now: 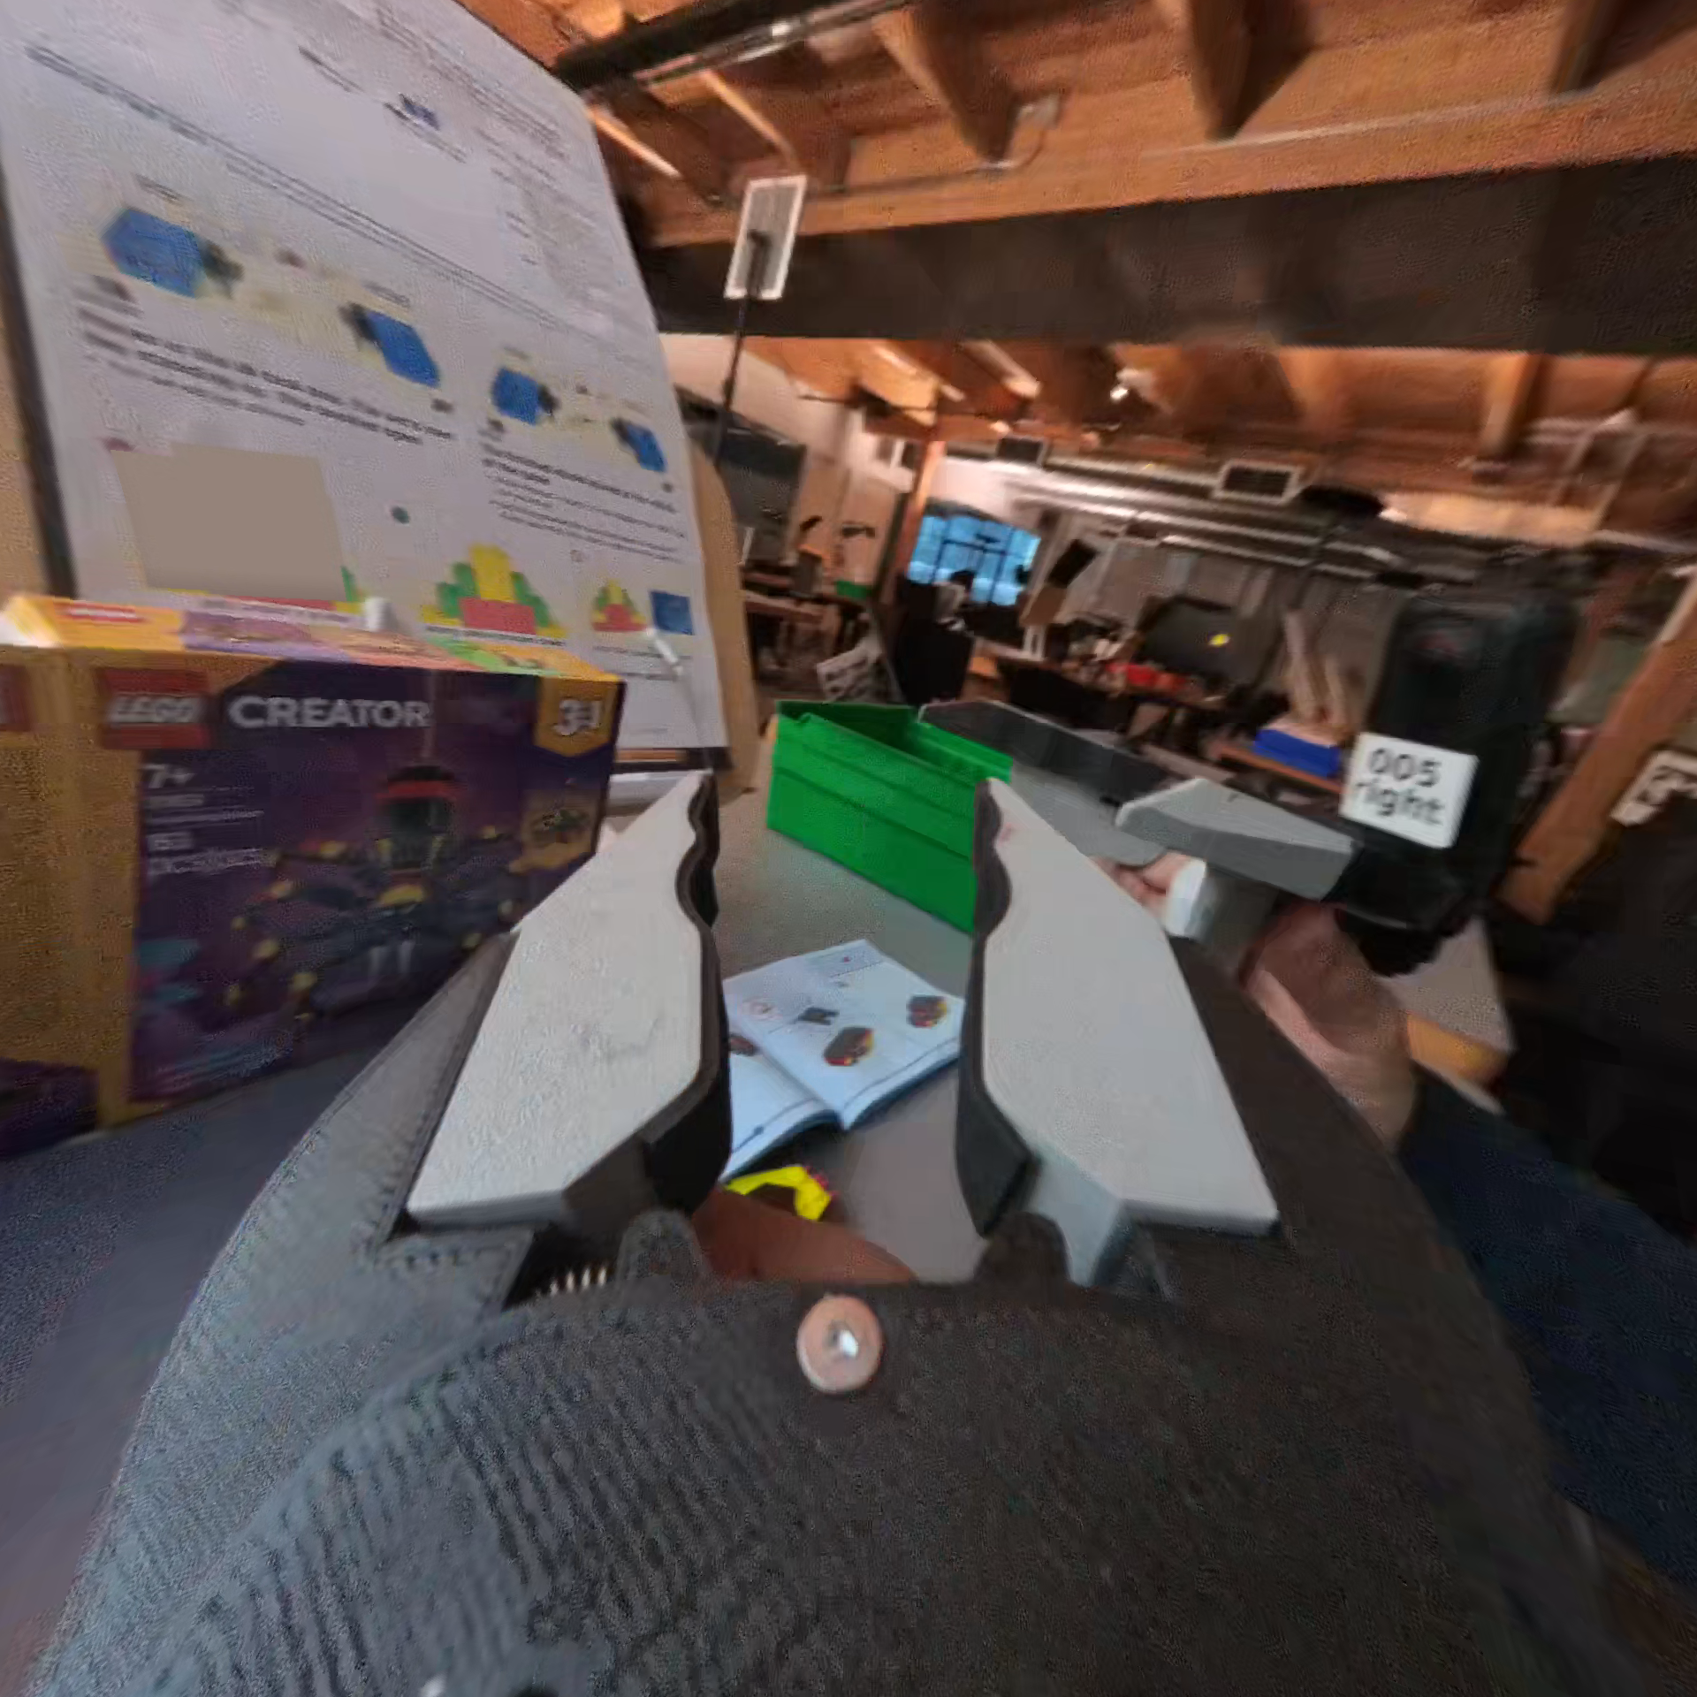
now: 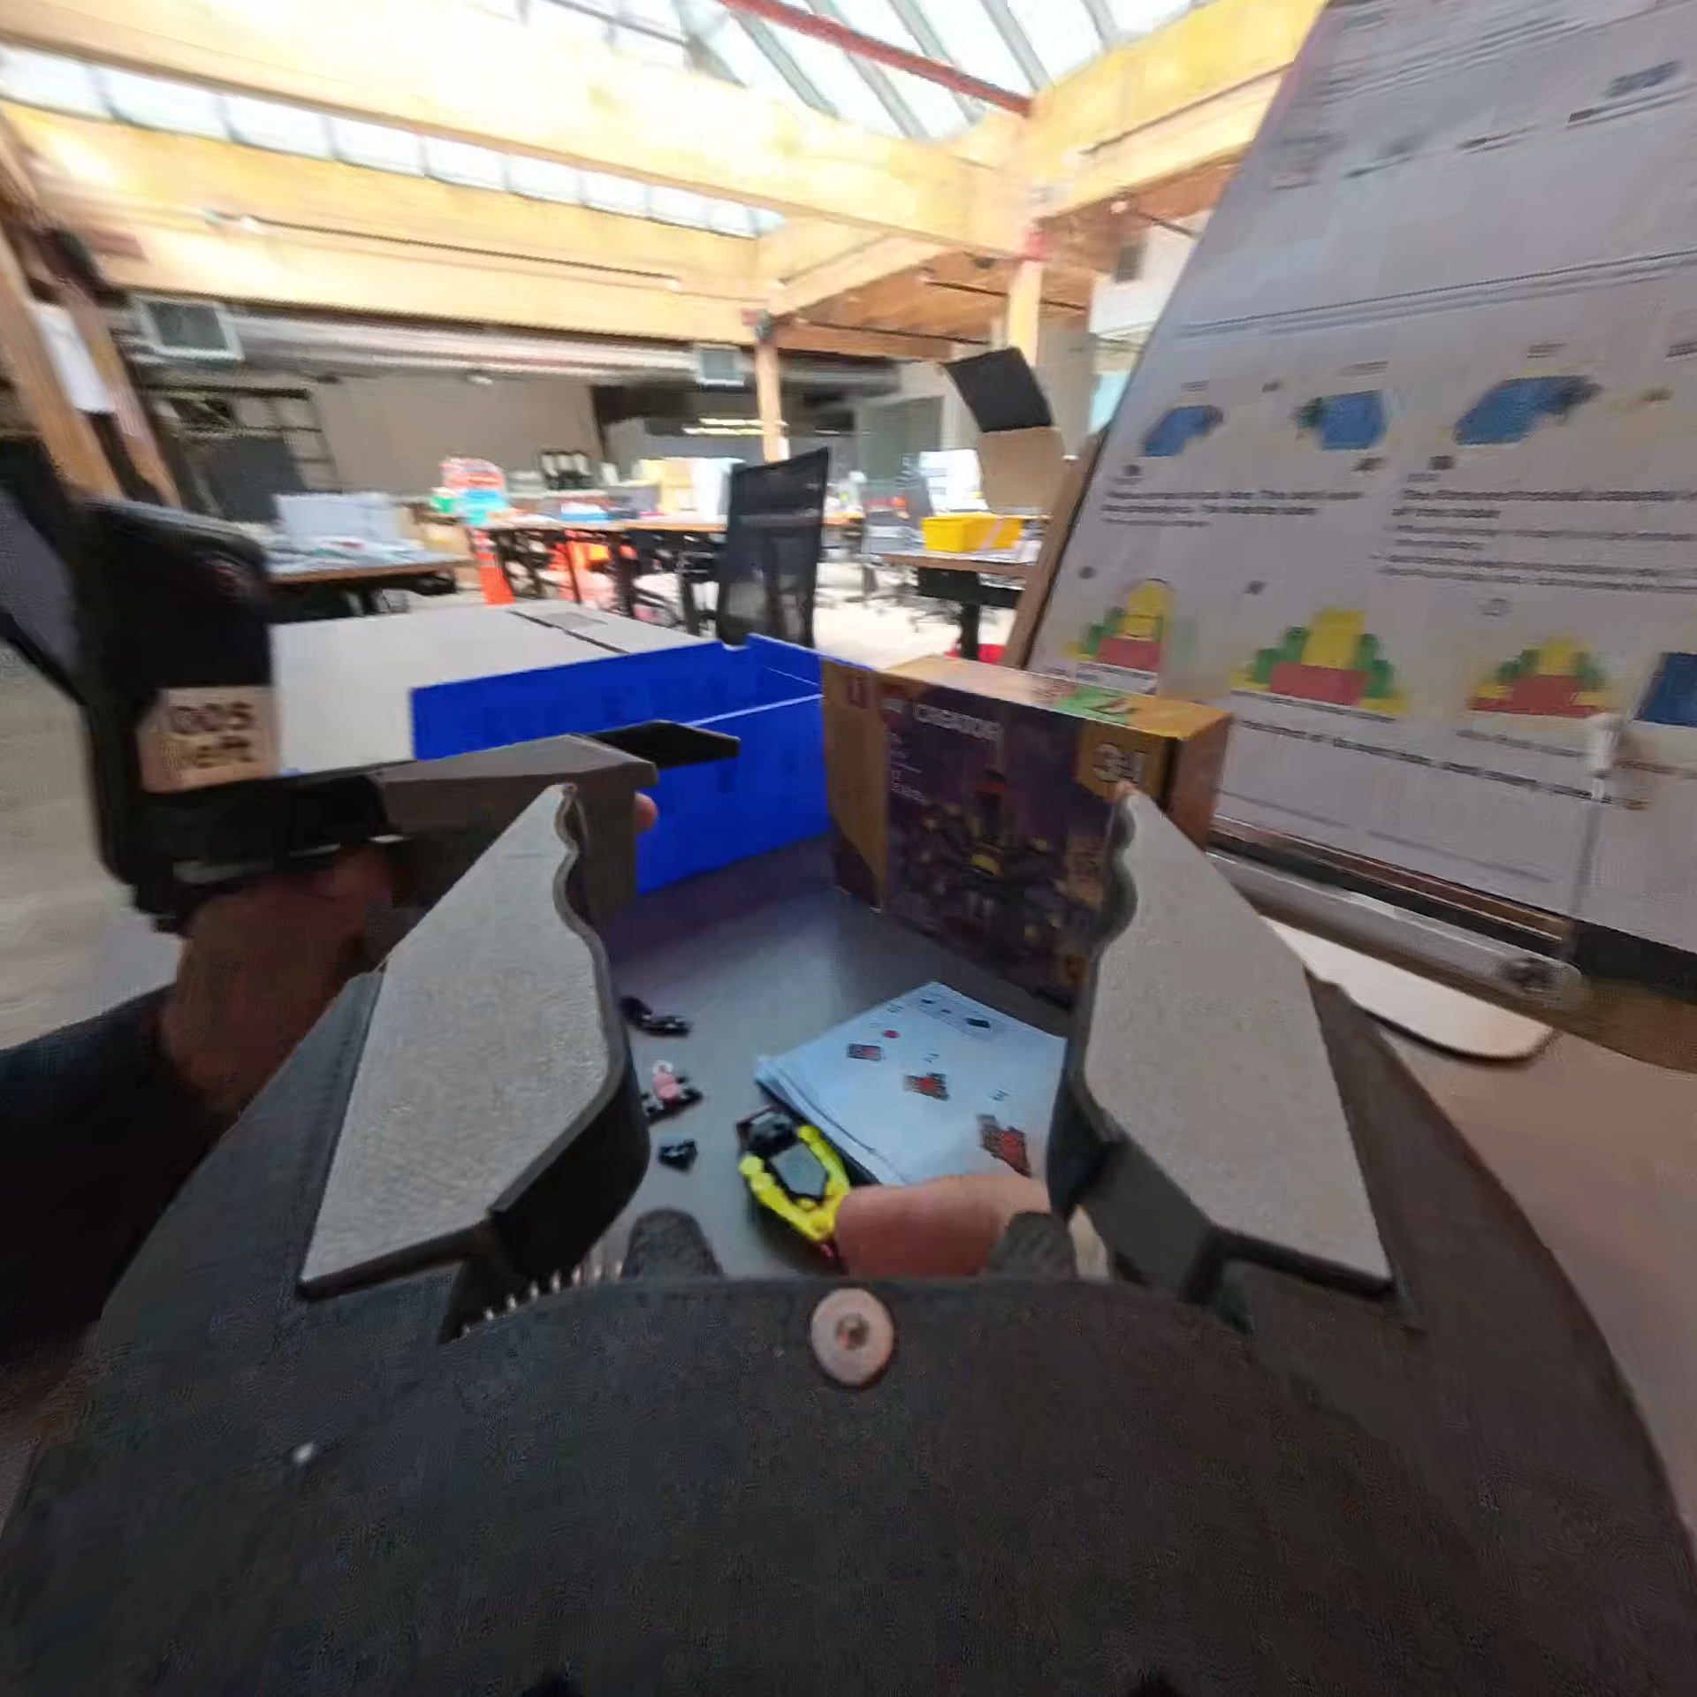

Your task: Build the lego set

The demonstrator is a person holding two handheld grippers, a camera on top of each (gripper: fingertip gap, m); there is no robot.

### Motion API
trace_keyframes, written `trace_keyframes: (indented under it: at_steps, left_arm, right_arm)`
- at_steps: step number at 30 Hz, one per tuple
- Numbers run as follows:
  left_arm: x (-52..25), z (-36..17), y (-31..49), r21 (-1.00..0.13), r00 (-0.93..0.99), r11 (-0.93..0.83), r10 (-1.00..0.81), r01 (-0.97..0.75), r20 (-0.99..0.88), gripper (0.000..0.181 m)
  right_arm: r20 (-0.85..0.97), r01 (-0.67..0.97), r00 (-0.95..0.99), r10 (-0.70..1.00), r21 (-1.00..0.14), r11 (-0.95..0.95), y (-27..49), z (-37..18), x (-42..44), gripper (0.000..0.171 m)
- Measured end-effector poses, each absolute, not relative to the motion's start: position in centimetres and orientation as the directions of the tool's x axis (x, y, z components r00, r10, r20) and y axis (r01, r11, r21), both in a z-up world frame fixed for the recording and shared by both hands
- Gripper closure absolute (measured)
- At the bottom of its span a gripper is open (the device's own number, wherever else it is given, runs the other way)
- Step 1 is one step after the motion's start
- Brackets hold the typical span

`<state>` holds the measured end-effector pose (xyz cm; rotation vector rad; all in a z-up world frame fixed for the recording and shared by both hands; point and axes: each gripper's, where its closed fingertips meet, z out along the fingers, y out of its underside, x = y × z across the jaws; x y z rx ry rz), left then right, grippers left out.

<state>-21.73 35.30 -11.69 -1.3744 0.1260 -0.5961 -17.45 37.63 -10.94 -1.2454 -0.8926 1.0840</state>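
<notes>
My left gripper [image 1: 845, 826] is open and empty, held above the grey table [image 1: 882, 1185]. Between its fingers I see an open instruction booklet [image 1: 836, 1028] and, low down, part of a yellow and black Lego assembly [image 1: 781, 1189]. My right gripper [image 2: 845, 826] is also open and empty above the table. Below it lie the yellow and black assembly [image 2: 794, 1180], the booklet [image 2: 918, 1074] and a few small dark loose pieces [image 2: 670, 1093]. A fingertip [image 2: 927, 1221] touches the assembly's near end. Each gripper shows in the other's view, the right [image 1: 1102, 781] and the left [image 2: 643, 753].
The Lego set box [image 1: 303, 872] [image 2: 992, 826] stands upright behind the booklet. A green bin [image 1: 872, 808] and a blue bin [image 2: 643, 735] stand at the back of the table. A large printed board [image 1: 349, 367] [image 2: 1423, 597] leans behind the box.
</notes>
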Motion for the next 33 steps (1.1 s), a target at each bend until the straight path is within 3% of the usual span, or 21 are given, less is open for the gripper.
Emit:
trace_keyframes:
  at_steps: [1,3,5,7,8,9,11,13,14,15,16,19,21,22,24,25,26,27,30,33]
  left_arm:
    - [-21.7,-10.8,34.6,-0.911,0.789,0.076,-0.532,0.406,0.308,0.125]
    - [-23.7,-9.4,34.0,-0.830,0.720,0.097,-0.558,0.550,0.412,0.117]
    - [-25.7,-8.2,33.1,-0.719,0.613,0.100,-0.611,0.687,0.500,0.125]
    - [-26.9,-8.2,33.0,-0.653,0.537,0.063,-0.631,0.755,0.560,0.134]
    - [-26.8,-8.8,33.5,-0.669,0.544,0.037,-0.617,0.742,0.569,0.142]
    - [-26.3,-10.0,34.3,-0.718,0.592,-0.002,-0.565,0.696,0.575,0.149]
    - [-26.4,-14.0,36.8,-0.882,0.825,-0.059,-0.329,0.468,0.460,0.145]
    - [-31.4,-16.9,37.5,-0.993,0.983,-0.081,0.167,0.088,0.074,0.117]
    - [-34.0,-16.1,36.4,-0.993,0.914,-0.084,0.388,-0.089,-0.115,0.120]
    - [-34.8,-14.9,35.4,-0.973,0.838,-0.074,0.496,-0.218,-0.226,0.139]
    - [-34.6,-14.1,34.9,-0.960,0.810,-0.049,0.527,-0.275,-0.259,0.138]
    - [-31.9,-13.6,35.5,-0.982,0.916,0.061,0.374,-0.177,-0.142,0.130]
    - [-27.6,-13.9,36.3,-0.994,0.998,0.099,0.063,-0.034,-0.028,0.156]
    - [-25.6,-13.4,36.2,-0.991,0.996,0.127,-0.081,0.049,0.039,0.158]
    - [-22.4,-12.3,35.3,-0.965,0.918,0.129,-0.360,0.228,0.169,0.158]
    - [-21.3,-11.7,34.6,-0.941,0.844,0.100,-0.482,0.322,0.238,0.156]
    - [-21.0,-10.8,33.9,-0.905,0.769,0.084,-0.563,0.417,0.302,0.154]
    - [-21.3,-10.1,33.4,-0.868,0.713,0.075,-0.606,0.491,0.351,0.153]
    - [-25.5,-10.1,34.1,-0.829,0.784,0.162,-0.459,0.536,0.417,0.154]
    - [-30.1,-12.3,35.2,-0.914,0.937,0.206,-0.077,0.348,0.339,0.154]
  right_arm:
    - [-0.071,-0.185,0.241,0.968,-0.982,-0.026,37.2,-10.1,-17.2,0.054]
    - [-0.139,-0.289,0.289,0.947,-0.956,-0.053,38.7,-8.9,-15.5,0.056]
    - [-0.235,-0.324,0.269,0.934,-0.935,-0.142,39.9,-9.0,-14.7,0.054]
    - [-0.273,-0.236,0.290,0.917,-0.949,-0.208,41.1,-11.1,-15.1,0.046]
    - [-0.246,-0.146,0.404,0.881,-0.968,-0.204,42.7,-12.9,-15.1,0.044]
    - [-0.169,-0.039,0.587,0.792,-0.983,-0.181,44.9,-15.0,-14.1,0.047]
    - [0.108,0.178,0.899,0.425,-0.975,-0.130,49.6,-17.1,-8.4,0.047]
    - [0.258,0.272,0.953,0.156,-0.960,-0.072,50.6,-15.3,-4.4,0.045]
    - [0.244,0.250,0.961,0.129,-0.968,-0.032,50.3,-14.4,-3.9,0.044]
    - [0.200,0.201,0.970,0.139,-0.979,0.006,49.9,-13.5,-3.9,0.042]
    - [0.158,0.153,0.974,0.162,-0.987,0.044,49.3,-12.7,-4.0,0.042]
    - [0.098,0.074,0.960,0.263,-0.992,0.098,48.1,-11.9,-5.2,0.047]
    - [0.059,0.072,0.920,0.388,-0.997,-0.018,47.9,-14.2,-7.8,0.052]
    - [0.031,0.089,0.881,0.471,-0.991,-0.100,47.6,-16.0,-9.6,0.055]
    - [0.009,0.136,0.794,0.607,-0.977,-0.164,46.3,-17.5,-12.8,0.039]
    - [-0.005,0.122,0.719,0.695,-0.983,-0.134,45.0,-17.0,-14.4,0.052]
    - [-0.036,0.070,0.612,0.790,-0.992,-0.100,43.1,-15.9,-15.8,0.078]
    - [-0.078,-0.016,0.500,0.863,-0.997,-0.080,41.1,-14.4,-16.6,0.089]
    - [-0.165,-0.227,0.365,0.916,-0.970,-0.084,39.3,-10.9,-15.8,0.086]
    - [-0.161,-0.116,0.692,0.704,-0.987,-0.111,45.4,-13.9,-11.8,0.084]
